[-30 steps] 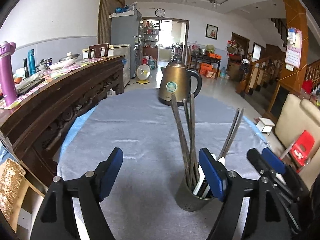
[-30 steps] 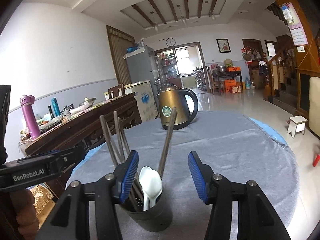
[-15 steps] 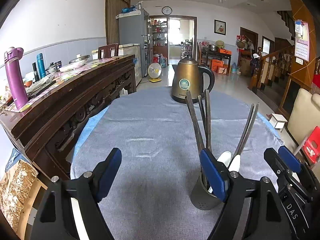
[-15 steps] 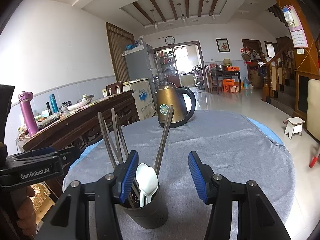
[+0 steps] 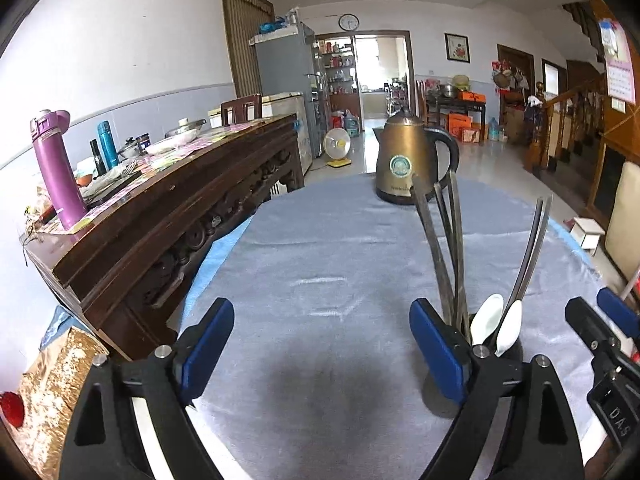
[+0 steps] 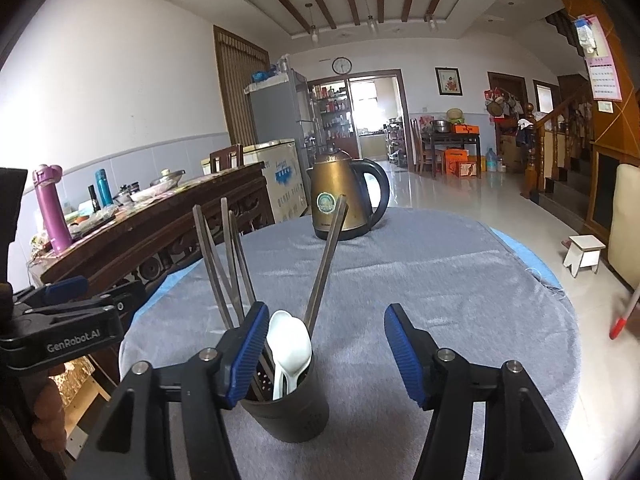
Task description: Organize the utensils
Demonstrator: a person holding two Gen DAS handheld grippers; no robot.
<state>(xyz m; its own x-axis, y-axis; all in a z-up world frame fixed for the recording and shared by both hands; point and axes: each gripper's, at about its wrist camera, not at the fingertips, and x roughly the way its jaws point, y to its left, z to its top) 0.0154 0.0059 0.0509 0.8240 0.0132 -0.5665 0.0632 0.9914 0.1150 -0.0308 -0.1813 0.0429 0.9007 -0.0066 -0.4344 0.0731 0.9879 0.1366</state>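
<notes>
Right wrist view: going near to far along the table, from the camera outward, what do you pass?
Right gripper, jaws open → dark utensil holder with white spoons and chopsticks → bare grey tablecloth → bronze electric kettle.

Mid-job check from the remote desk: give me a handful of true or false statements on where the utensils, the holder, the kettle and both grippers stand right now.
1. The white spoons stand in the dark utensil holder. True.
2. The holder lies tipped over on the grey cloth. False: it stands upright on the cloth.
3. The right gripper is clamped on a spoon. False: its jaws stand apart, have just been opening, and press on nothing.
4. The bronze kettle stands at the far side of the table, apart from the holder. True.
5. The left gripper holds the chopsticks. False: its jaws are wide apart and empty, and the chopsticks stand in the holder.
</notes>
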